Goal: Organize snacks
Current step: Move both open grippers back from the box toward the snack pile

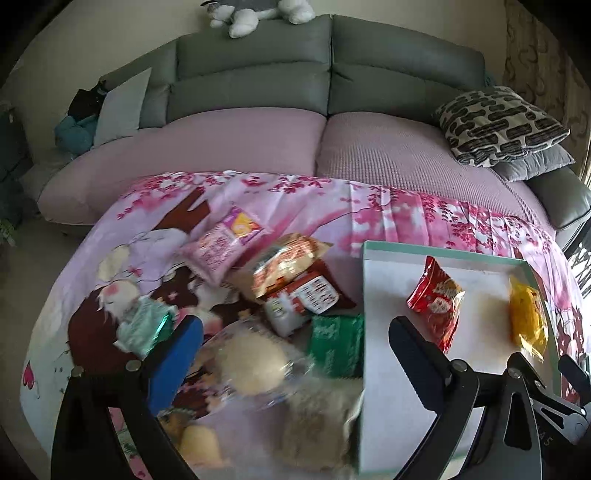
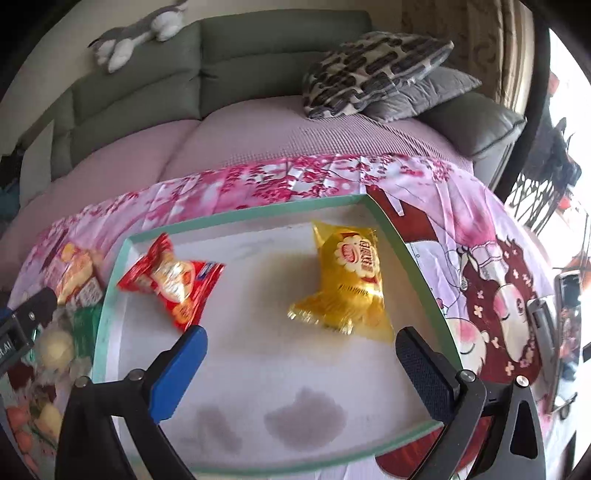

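Note:
A white tray with a mint-green rim (image 2: 258, 218) (image 1: 436, 253) lies on a pink cartoon-print cloth. In it lie a red snack packet (image 2: 173, 280) (image 1: 436, 299) and a yellow snack packet (image 2: 351, 280) (image 1: 528, 317). My right gripper (image 2: 301, 350) is open and empty above the tray, just in front of both packets. My left gripper (image 1: 295, 338) is open over a pile of loose snacks left of the tray: a clear-wrapped pale bun (image 1: 255, 362), a green packet (image 1: 336, 343), a red-and-white packet (image 1: 303, 299), a pink packet (image 1: 221, 247) and a mint packet (image 1: 144, 325).
The cloth (image 1: 295, 195) covers a low table in front of a grey sofa with pink seat covers (image 1: 240, 136). Patterned cushions (image 1: 502, 125) lie at the sofa's right end. A plush toy (image 1: 258, 11) sits on the sofa back. The left gripper's body shows at the right wrist view's left edge (image 2: 26, 317).

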Available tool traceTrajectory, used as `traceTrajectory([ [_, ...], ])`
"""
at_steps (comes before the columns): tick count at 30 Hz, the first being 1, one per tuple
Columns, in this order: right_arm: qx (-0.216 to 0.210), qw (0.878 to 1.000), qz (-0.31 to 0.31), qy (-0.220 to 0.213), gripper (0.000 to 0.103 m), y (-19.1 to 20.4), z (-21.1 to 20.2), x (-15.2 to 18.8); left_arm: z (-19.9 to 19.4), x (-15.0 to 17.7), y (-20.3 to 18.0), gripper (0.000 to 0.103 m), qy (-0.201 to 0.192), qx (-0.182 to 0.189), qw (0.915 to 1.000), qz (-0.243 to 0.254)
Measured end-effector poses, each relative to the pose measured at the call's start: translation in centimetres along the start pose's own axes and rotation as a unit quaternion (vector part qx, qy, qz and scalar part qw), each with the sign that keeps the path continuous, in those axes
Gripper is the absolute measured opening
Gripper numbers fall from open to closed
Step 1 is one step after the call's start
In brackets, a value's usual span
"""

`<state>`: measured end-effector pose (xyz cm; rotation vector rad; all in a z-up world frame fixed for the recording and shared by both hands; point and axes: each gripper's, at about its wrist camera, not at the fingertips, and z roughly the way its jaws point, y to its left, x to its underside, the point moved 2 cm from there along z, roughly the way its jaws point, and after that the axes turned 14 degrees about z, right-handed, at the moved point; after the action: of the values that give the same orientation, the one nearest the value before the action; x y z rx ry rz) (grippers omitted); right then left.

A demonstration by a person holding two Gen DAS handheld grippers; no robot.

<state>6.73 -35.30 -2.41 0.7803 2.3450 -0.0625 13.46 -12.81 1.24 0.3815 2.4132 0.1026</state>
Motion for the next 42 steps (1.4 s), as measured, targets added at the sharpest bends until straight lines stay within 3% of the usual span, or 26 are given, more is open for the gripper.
traceTrajectory([
  [13,-0.047,0.998,-0.037,-0.006,0.103,3.1,-4.4,4.1,-3.8,4.1,5.1,0.1,-0.01,-0.018,0.9995,-0.023],
  [21,-0.054,0.997,-0.051,0.002,0.103,4.5,-4.7,5.5,-3.9,6.6,8.4,0.1,0.02,-0.03,0.9989,-0.031],
  [33,-0.108,0.988,-0.103,0.034,0.103,10.1,-5.1,8.9,-5.1,10.7,15.2,0.1,0.041,-0.046,0.9945,-0.085],
  [42,-0.145,0.978,-0.137,0.06,0.103,14.0,-5.3,10.7,-5.3,13.4,18.6,0.1,0.064,-0.064,0.9918,-0.09],
])
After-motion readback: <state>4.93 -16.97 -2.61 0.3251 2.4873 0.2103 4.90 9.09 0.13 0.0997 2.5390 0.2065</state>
